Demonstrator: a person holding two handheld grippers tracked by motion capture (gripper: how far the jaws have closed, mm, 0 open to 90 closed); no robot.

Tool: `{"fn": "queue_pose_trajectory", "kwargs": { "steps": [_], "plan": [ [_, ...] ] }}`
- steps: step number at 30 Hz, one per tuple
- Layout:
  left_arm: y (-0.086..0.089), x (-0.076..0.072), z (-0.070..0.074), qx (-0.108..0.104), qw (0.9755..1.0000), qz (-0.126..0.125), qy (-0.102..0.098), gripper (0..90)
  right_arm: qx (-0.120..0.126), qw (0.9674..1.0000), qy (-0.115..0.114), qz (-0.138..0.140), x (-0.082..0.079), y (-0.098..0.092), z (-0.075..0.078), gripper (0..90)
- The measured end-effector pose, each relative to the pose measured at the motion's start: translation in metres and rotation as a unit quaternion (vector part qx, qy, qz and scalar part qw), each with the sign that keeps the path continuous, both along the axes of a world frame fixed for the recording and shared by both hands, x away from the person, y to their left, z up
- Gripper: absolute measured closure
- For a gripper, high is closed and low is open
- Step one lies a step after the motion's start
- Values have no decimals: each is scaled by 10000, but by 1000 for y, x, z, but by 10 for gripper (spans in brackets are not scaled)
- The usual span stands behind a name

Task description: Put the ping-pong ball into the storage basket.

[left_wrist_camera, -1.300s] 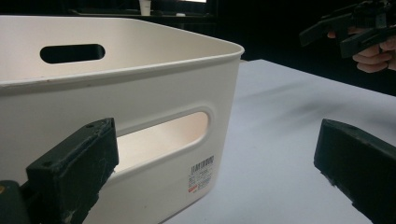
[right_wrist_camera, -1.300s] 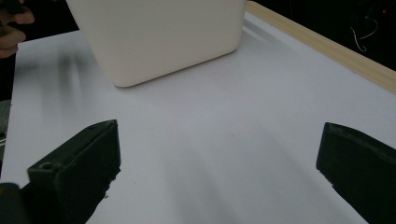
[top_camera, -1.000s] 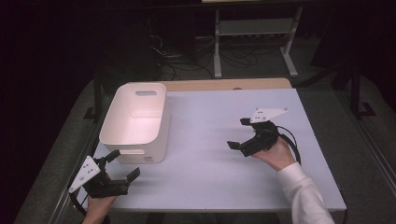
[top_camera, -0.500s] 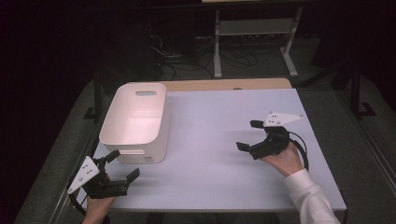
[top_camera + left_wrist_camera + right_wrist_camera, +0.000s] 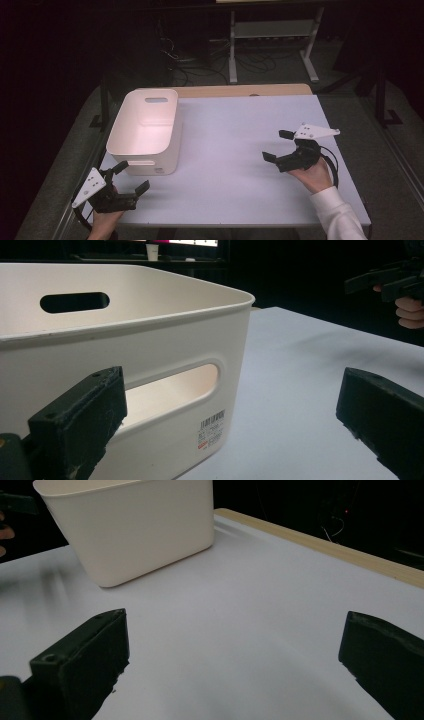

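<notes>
Drifting back toward table edge, right tool [image 5: 276, 145] open, left tool [image 5: 131, 175] unmoved

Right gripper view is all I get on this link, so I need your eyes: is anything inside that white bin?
Observer: From the high view the white bin looks bare inside; just its pale floor and walls show.
Operator: Does it have handles?
Observer: Yes, a slot cut-out in the far end wall and another in the near end wall, with a barcode sticker below that one.
Operator: Where is the left gripper?
Observer: The left gripper is at the table's near left corner, open, just short of the bin's near end. The right gripper, also open, is near the table's right edge.
</notes>
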State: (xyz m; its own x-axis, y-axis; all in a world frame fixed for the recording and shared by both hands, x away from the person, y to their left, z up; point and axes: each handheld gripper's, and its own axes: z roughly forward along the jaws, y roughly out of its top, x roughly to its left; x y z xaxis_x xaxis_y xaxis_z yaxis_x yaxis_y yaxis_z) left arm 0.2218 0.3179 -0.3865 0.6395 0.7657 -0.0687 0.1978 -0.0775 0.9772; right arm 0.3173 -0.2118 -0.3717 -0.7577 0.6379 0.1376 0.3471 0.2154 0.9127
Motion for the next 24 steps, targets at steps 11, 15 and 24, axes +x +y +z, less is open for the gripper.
{"fn": "queue_pose_trajectory", "kwargs": {
  "steps": [11,15,24],
  "plan": [
    [0,0,0,4,10000,-10,0,0,332,9992,-118,-210,-13,-21,-6,0],
    [0,0,0,8,10000,-17,-13,0,437,9985,-170,-297,-16,-27,-10,0],
    [1,-1,1,16,10000,-19,-34,0,507,9972,-280,-474,-18,-35,-16,0]
  ]
}}
